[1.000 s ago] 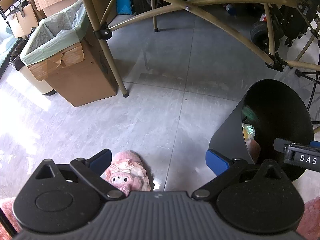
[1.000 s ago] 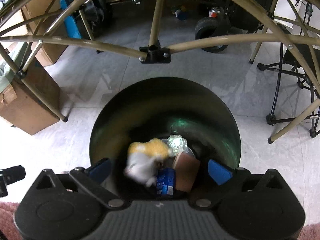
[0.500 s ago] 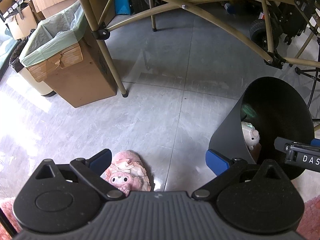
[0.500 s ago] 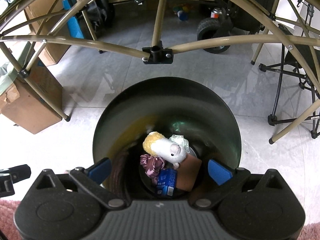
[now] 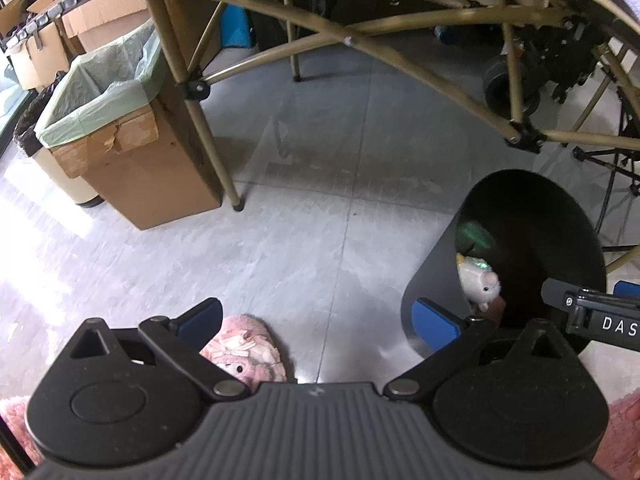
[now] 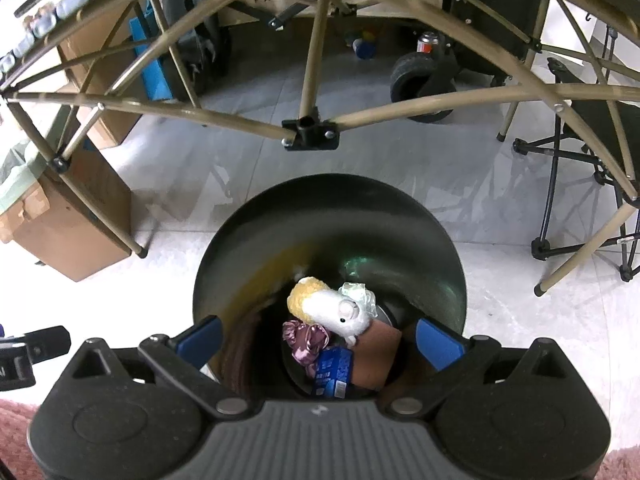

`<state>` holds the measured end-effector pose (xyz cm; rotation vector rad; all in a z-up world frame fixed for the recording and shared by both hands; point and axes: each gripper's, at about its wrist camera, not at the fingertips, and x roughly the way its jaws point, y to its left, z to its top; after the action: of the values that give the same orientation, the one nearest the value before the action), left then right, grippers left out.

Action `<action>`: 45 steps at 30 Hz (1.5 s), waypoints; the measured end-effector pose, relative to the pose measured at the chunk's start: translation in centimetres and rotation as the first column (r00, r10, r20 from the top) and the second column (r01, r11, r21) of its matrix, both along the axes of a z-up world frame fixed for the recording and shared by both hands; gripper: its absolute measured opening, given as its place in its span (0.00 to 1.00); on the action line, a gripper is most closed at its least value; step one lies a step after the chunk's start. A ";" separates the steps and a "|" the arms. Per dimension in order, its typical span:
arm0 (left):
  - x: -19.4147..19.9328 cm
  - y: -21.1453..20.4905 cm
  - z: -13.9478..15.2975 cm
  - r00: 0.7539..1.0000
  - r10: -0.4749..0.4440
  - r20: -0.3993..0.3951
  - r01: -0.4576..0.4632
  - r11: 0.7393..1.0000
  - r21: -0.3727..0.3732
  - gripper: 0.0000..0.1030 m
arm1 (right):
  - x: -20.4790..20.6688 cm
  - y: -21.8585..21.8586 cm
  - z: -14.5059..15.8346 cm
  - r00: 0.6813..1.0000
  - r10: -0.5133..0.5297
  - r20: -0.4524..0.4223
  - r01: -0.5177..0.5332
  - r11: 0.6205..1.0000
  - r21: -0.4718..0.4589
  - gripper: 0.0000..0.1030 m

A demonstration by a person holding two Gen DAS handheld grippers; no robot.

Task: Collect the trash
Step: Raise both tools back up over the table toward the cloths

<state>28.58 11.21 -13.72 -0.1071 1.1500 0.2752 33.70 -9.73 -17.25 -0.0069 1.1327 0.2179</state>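
Grey tiled floor (image 5: 320,160) fills both views, crossed overhead by a tan folding table frame (image 5: 360,40) with black joints. Cardboard box (image 5: 132,160) lined with a pale green bag (image 5: 100,92) stands at the floor's far left, just beside one frame leg (image 5: 212,148). Black round trash bin (image 6: 328,216) sits on the floor directly under the right gripper (image 6: 320,338); in the left wrist view the same bin (image 5: 432,280) is at the right side. Left gripper (image 5: 316,318) hangs over bare floor, blue-padded fingers spread wide, nothing between them. Right gripper also spread wide and empty, its fingers over the bin's near rim. Folding chair legs (image 6: 568,208) and a black wheel (image 6: 424,80) stand at the far right of the floor. Inside the bin, at the bottom: white and yellow plush toy (image 6: 328,306) on top of the pile, brown cardboard piece (image 6: 376,356) at its right, blue packet (image 6: 332,372) nearest the camera, purple crumpled wrapper (image 6: 304,340) at the left, clear crumpled plastic (image 6: 358,294) behind the plush. Pink plush slipper (image 5: 244,348) on the floor under the left gripper's left finger, partly hidden by the gripper body.
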 end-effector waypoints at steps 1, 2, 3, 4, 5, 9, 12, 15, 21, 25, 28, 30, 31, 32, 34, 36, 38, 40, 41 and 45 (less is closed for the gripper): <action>-0.1 -0.2 0.2 1.000 -0.003 0.008 0.003 1.000 0.000 1.00 | -0.1 -0.2 0.2 1.000 -0.002 0.005 0.002 1.000 0.005 1.00; -0.1 -0.4 0.3 1.000 -0.005 0.016 0.005 1.000 0.001 1.00 | -0.2 -0.4 0.4 1.000 -0.004 0.010 0.004 1.000 0.011 1.00; -0.1 -0.5 0.5 1.000 -0.007 0.025 0.007 1.000 0.001 1.00 | -0.3 -0.6 0.7 1.000 -0.007 0.016 0.007 1.000 0.015 1.00; -0.1 -0.6 0.6 0.999 -0.010 0.032 0.010 1.000 0.001 1.00 | -0.4 -0.9 1.0 1.000 -0.010 0.024 0.010 1.000 0.019 1.00; -0.2 -0.8 0.7 0.999 -0.013 0.042 0.013 1.000 0.000 1.00 | -0.6 -1.2 1.3 0.999 -0.015 0.035 0.015 1.000 0.021 1.00; -0.4 -1.4 1.5 0.996 -0.021 0.088 0.021 1.000 0.002 1.00 | -1.1 -2.3 2.6 0.996 -0.032 0.078 0.028 0.999 0.045 1.00; -0.6 -1.9 2.2 0.990 -0.028 0.136 0.026 1.000 0.017 1.00 | -1.7 -3.0 3.6 0.993 -0.034 0.115 0.028 0.998 0.059 1.00; -0.9 -2.5 2.8 0.983 -0.031 0.183 0.024 0.999 0.039 1.00 | -2.2 -3.8 4.6 0.987 -0.041 0.157 0.030 0.997 0.076 1.00; -1.2 -3.8 4.3 0.967 -0.050 0.250 0.033 0.997 0.069 1.00 | -3.5 -5.8 6.8 0.968 -0.069 0.243 0.040 0.992 0.122 1.00; -1.3 -4.8 6.0 0.953 -0.067 0.297 0.047 0.996 0.073 1.00 | -4.4 -7.0 8.3 0.945 -0.091 0.315 0.048 0.988 0.144 1.00; -1.4 -5.6 7.6 0.937 -0.076 0.342 0.056 0.996 0.066 1.00 | -5.1 -8.0 9.9 0.911 -0.107 0.398 0.047 0.986 0.158 1.00; -1.5 -6.0 8.8 0.924 -0.078 0.374 0.058 0.996 0.064 1.00 | -5.4 -8.4 11.1 0.883 -0.113 0.455 0.041 0.985 0.166 1.00; -1.4 -6.2 9.3 0.919 -0.077 0.387 0.057 0.996 0.063 1.00 | -5.6 -8.7 11.7 0.864 -0.119 0.489 0.040 0.985 0.170 1.00; -1.3 -6.4 9.8 0.913 -0.076 0.402 0.056 0.997 0.061 1.00 | -5.5 -9.0 12.1 0.849 -0.124 0.514 0.039 0.984 0.172 1.00; -0.9 -6.7 10.7 0.902 -0.071 0.425 0.052 0.997 0.056 1.00 | -5.5 -9.5 13.1 0.814 -0.135 0.565 0.040 0.983 0.177 1.00; -0.3 -7.1 11.6 0.891 -0.066 0.449 0.048 0.998 0.051 1.00 | -5.1 -10.0 13.9 0.786 -0.148 0.601 0.043 0.982 0.184 1.00; 0.5 -7.6 12.2 0.882 -0.067 0.466 0.049 0.998 0.051 1.00 | -4.5 -10.6 14.6 0.761 -0.155 0.630 0.043 0.981 0.189 1.00; 1.2 -8.0 12.7 0.875 -0.070 0.479 0.052 0.997 0.049 1.00 | -3.7 -10.9 15.4 0.735 -0.154 0.660 0.041 0.982 0.184 1.00; 1.6 -8.2 13.0 0.871 -0.072 0.486 0.053 0.997 0.051 1.00 | -3.2 -11.0 15.7 0.719 -0.151 0.678 0.039 0.983 0.178 1.00; 3.2 -9.0 14.0 0.853 -0.075 0.516 0.055 0.997 0.054 1.00 | -1.4 -10.9 16.8 0.672 -0.134 0.728 0.026 0.987 0.157 1.00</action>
<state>31.81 2.18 0.29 -0.1012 0.6067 0.1895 32.28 -20.67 -0.45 0.0704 0.2903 0.1841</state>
